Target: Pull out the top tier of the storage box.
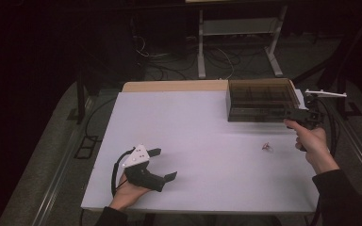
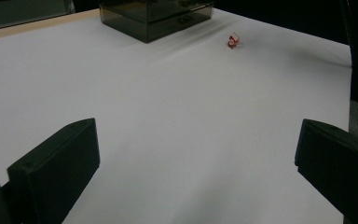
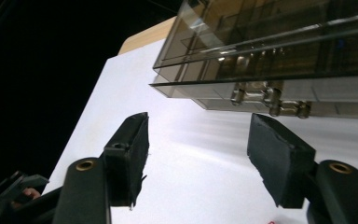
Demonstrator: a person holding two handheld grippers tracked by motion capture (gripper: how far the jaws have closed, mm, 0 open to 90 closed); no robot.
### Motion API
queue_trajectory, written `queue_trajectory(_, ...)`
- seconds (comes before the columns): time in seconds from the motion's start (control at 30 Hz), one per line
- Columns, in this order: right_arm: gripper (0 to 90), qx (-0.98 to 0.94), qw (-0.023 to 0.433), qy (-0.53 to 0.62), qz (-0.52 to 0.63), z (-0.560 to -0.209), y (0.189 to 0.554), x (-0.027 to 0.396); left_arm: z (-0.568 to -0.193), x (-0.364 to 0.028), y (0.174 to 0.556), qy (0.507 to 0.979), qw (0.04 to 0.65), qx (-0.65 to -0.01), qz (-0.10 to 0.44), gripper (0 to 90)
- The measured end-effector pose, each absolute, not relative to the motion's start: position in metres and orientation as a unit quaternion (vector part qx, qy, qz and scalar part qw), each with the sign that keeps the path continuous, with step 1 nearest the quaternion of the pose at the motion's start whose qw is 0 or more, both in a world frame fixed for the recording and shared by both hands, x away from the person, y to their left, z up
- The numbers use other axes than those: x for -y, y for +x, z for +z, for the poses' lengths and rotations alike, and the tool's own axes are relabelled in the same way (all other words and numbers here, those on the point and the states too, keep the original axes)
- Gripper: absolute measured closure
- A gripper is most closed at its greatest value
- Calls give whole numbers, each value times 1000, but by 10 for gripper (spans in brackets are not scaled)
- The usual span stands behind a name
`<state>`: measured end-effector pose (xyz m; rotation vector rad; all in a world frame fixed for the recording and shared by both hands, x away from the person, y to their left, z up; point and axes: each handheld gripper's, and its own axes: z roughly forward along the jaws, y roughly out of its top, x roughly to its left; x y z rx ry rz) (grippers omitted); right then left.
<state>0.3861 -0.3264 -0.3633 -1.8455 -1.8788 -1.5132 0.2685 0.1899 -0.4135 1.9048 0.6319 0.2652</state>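
Note:
A smoky see-through box (image 1: 261, 100) with its lid down stands at the back right of the white table (image 1: 193, 122). In the right gripper view the box (image 3: 270, 51) looms just above and beyond the jaws, its metal latches (image 3: 249, 95) facing me. My right gripper (image 1: 290, 114) is at the box's front right corner, open, with nothing between its jaws (image 3: 198, 140). A small red object (image 1: 266, 147) lies on the table in front of the box. My left gripper (image 1: 165, 164) rests at the front left, open and empty, looking across at the red object (image 2: 233, 41) and the box (image 2: 156, 16).
A strip of bare wood (image 1: 174, 85) runs along the table's back edge. Behind it stand a white metal frame (image 1: 238, 42) and loose cables (image 1: 217, 59) on the dark floor. The table's right edge lies close to my right hand (image 1: 313, 141).

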Motion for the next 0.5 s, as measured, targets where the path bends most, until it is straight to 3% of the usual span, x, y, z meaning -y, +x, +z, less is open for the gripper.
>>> queue_trajectory(0.5,332,685,41,-552,-474,-345,406,331,-414,-190,269,798,528,-268,113,0)
